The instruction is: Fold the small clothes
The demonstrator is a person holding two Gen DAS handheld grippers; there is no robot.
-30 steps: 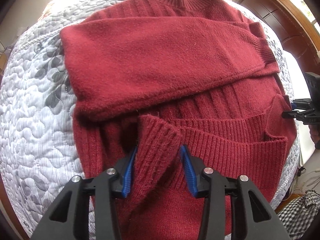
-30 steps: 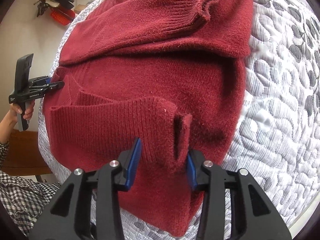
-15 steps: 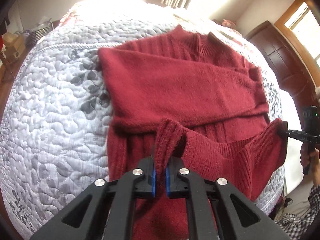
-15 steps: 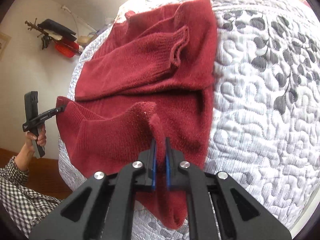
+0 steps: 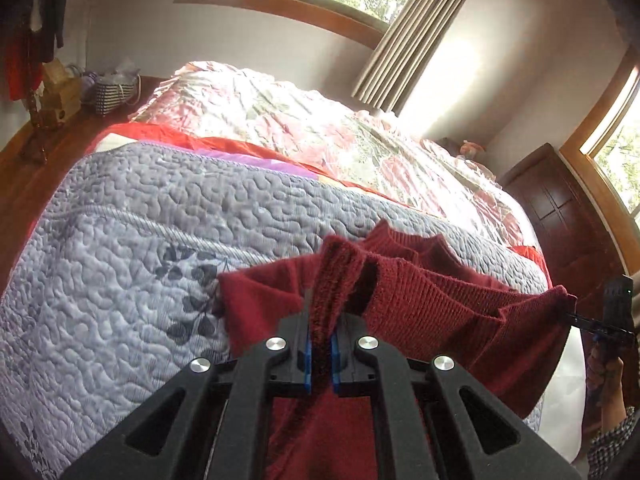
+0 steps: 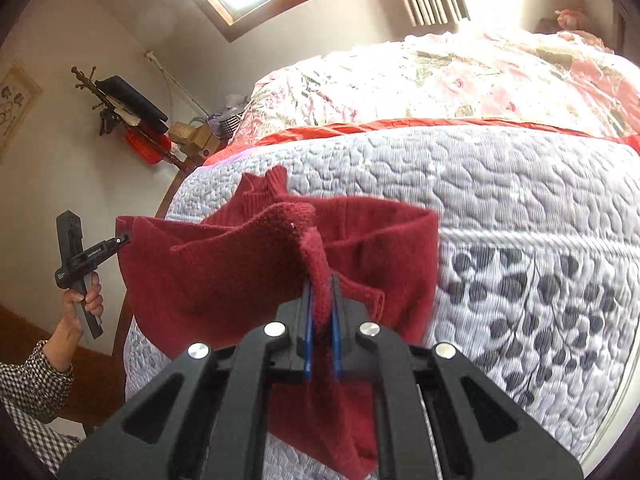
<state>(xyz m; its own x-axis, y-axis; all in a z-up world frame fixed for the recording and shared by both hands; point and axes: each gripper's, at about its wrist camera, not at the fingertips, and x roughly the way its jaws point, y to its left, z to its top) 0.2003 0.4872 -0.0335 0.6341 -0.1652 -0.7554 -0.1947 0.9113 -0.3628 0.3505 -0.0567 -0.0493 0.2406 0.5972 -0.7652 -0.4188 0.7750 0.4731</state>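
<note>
— Sunlit bedroom, quilted grey bedspread (image 5: 120, 248) over the bed; where is the jumper?

— Red sweater (image 5: 432, 304) is at the near end of the bed, its hem lifted off the quilt; the left hand-held gripper (image 5: 320, 354) is pinched tight on one hem corner; the right hand-held gripper (image 6: 320, 340) is clamped on the other.

— And the collar?

— Collar (image 6: 264, 184) lies flat on the quilt, farther up.

— How would you finish this fold?

— I'd keep both corners level and the hem taut; carry it over to the collar; lay it down evenly before letting go, or the edge may skew.
</note>
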